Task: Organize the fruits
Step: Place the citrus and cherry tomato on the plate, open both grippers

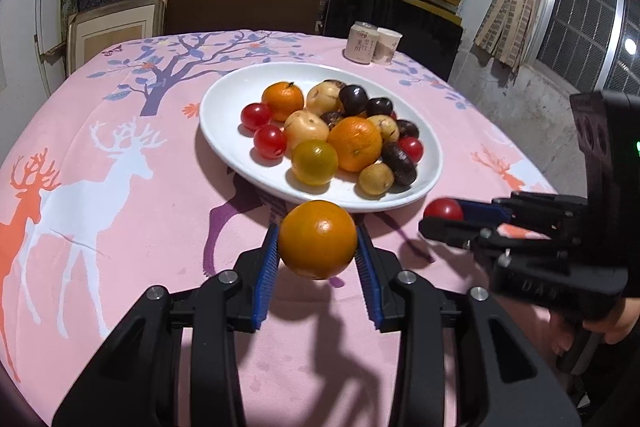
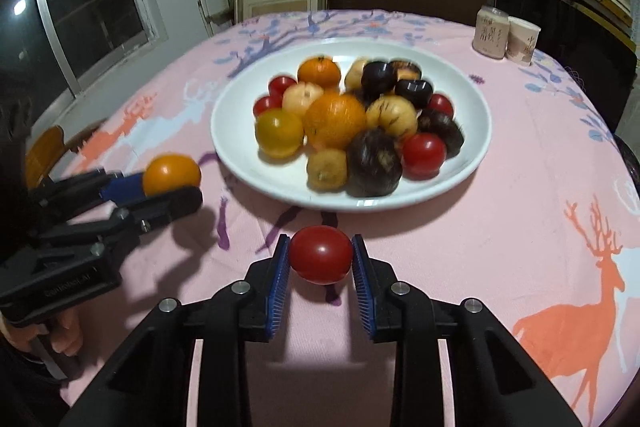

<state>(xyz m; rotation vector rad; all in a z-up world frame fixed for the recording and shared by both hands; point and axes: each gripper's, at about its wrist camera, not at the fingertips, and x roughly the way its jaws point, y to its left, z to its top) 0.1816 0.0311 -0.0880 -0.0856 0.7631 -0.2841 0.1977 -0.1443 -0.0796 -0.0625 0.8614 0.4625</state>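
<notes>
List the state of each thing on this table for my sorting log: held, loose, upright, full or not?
Left gripper: shut on the round orange tangerine, clear of the cloth.
Right gripper: shut on the small red tomato, lifted.
White oval plate: flat on the pink tablecloth, heaped with loose fruit.
Two pale paper cups: upright, side by side behind the plate.

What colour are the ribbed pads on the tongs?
Blue pads, clearest in the right wrist view.

Cloth point(image 1: 152, 227): I see pink, with white and orange deer.
Plate point(image 1: 224, 143): white.
My held fruits: orange mandarin point(image 1: 317, 239), red tomato point(image 2: 321, 259).
Pads point(image 1: 266, 279): blue.
</notes>
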